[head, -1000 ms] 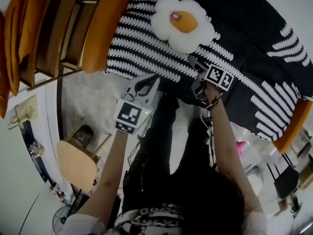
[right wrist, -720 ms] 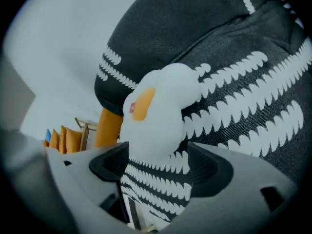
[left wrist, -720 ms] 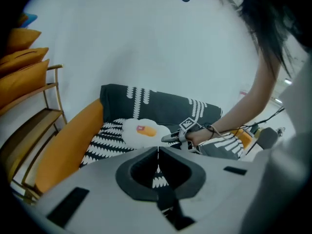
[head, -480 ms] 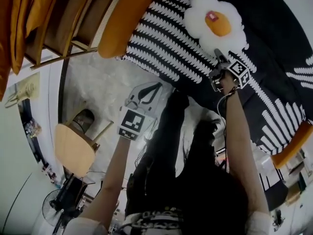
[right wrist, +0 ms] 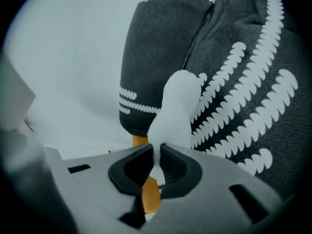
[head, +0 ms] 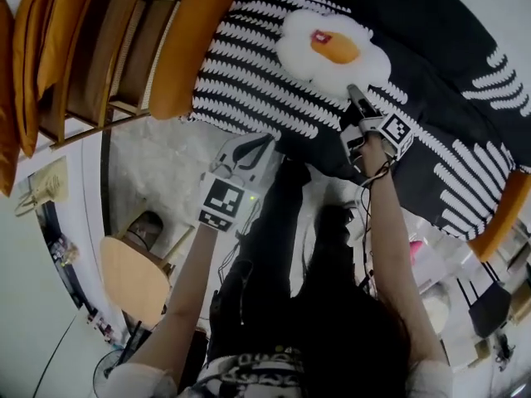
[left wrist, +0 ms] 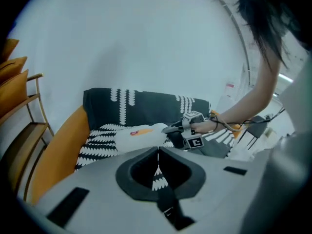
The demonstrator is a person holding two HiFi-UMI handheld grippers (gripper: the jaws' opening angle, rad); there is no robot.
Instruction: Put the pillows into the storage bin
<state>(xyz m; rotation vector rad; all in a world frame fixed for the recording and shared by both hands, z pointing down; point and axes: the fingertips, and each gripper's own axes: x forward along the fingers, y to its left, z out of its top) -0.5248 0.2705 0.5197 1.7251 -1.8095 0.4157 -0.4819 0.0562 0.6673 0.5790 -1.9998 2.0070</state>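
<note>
The white, petal-edged plush pillow with an orange yolk centre lies on a black cover with white fern stripes. The right tool is closing on the pillow's near white rim, a plush lobe pinched between its pads. The left tool hangs just off the cover's edge, jaws together and empty.

The pillow looks light, soft and floppy. A rim pinch should lift it, though it will likely dangle. Above the cover the room is open, and a long orange cushion lies well to the left. No storage bin shows.

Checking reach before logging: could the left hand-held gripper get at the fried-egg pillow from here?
Probably yes: left hand-held gripper faces the fried-egg pillow with nothing between, though its jaws are shut.
</note>
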